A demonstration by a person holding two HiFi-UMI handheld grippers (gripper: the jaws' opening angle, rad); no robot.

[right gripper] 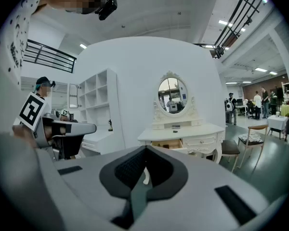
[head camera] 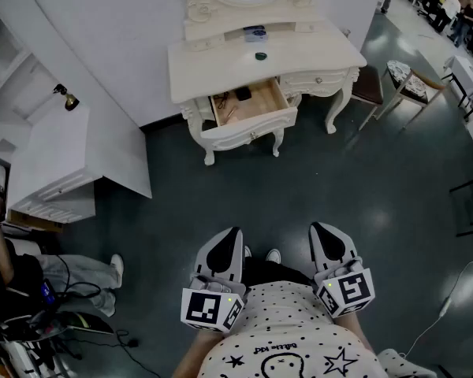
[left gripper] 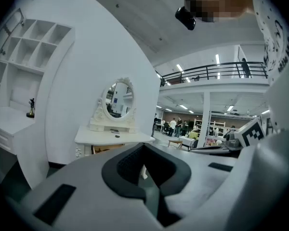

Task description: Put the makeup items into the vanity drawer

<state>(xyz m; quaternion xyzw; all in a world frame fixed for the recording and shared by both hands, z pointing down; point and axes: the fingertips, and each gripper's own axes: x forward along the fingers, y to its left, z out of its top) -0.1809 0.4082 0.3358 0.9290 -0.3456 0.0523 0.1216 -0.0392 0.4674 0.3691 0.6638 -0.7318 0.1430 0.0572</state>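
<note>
Dark makeup item (head camera: 260, 55) is sitting on the vanity (head camera: 197, 68) top, behind the open drawer (head camera: 254, 110). Left gripper (head camera: 232, 236) and right gripper (head camera: 318, 231) are hanging well apart from it, jaws pressed together, empty. Likely next: approaching, spreading jaws.

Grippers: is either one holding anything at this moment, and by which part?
Nothing is held. The left gripper and the right gripper both have their jaws together and empty, well short of the vanity.
</note>
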